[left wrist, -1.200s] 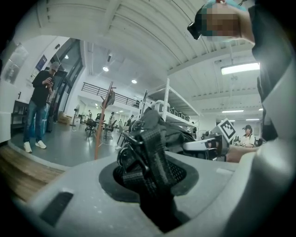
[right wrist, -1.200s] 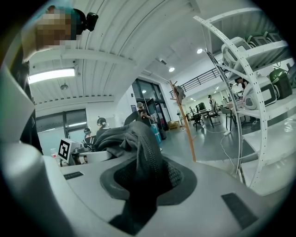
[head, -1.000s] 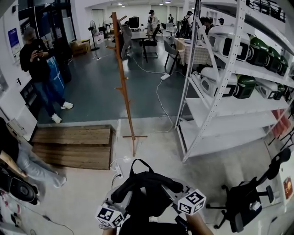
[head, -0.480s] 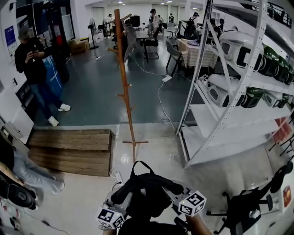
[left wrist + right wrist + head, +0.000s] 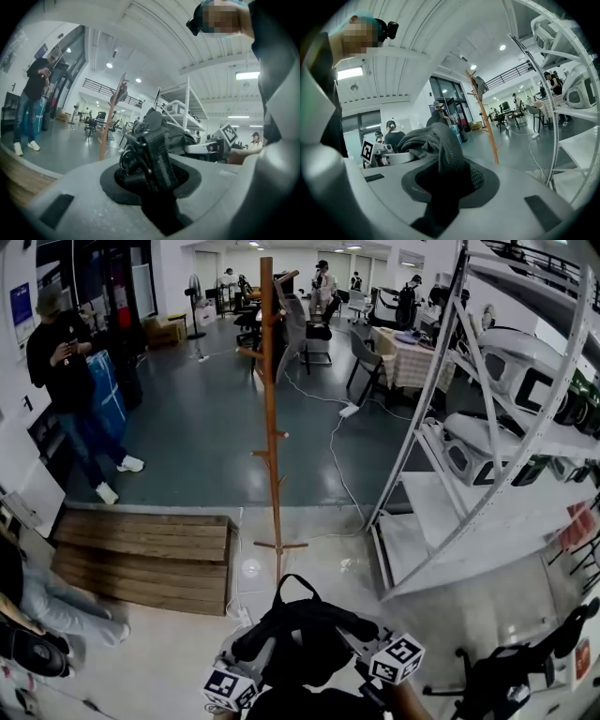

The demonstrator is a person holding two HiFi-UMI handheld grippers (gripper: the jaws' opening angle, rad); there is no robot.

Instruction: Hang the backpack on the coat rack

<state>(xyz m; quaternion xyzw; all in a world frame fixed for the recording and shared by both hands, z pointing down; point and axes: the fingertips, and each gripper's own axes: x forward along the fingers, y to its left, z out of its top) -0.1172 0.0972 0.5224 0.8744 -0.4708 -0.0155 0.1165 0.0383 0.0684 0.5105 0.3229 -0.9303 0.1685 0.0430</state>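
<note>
Two straps of the black fabric backpack (image 5: pixel 302 641) are clamped, webbing in the left gripper (image 5: pixel 149 161), padded mesh in the right gripper (image 5: pixel 440 176); the tall wooden coat rack (image 5: pixel 272 418) stands ahead across bare pale floor (image 5: pixel 309 563), between the low wooden platform (image 5: pixel 141 549) at left and the white metal shelving (image 5: pixel 441 390) at right

1. You held the backpack (image 5: pixel 298 634) close before you at 6 o'clock, the left gripper (image 5: pixel 149 176) on its left side and the right gripper (image 5: pixel 443 180) on its right.
2. The coat rack (image 5: pixel 272 418) stood beyond it at 12 o'clock.
3. The wooden platform (image 5: pixel 141 549) lay at 10 o'clock, left of the rack's foot.
4. The shelf unit (image 5: pixel 487 474) stood at 2 o'clock.
5. A person (image 5: pixel 66 371) stood at 11 o'clock, behind the platform.
</note>
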